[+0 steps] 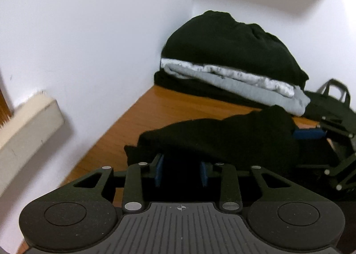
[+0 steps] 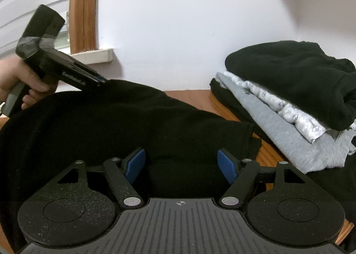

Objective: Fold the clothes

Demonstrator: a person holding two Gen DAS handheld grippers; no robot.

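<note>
A black garment is lying bunched on a wooden counter, in front of a folded stack of clothes that is sitting against the white wall at the counter's far end. That stack is showing a dark piece at the bottom, then grey and patterned white layers, with a black top piece mounded over them.

The left gripper is reaching into the near edge of the black garment; its blue pads are sitting fairly close together with dark cloth between them, but whether they are pressing on it cannot be told. In the right wrist view a hand is holding the handle of this left gripper, whose tip is touching the garment's far upper edge.

The right gripper is standing with its jaws wide apart, black cloth lying between the blue pads without being pinched. A black bag is resting just beside the stack
</note>
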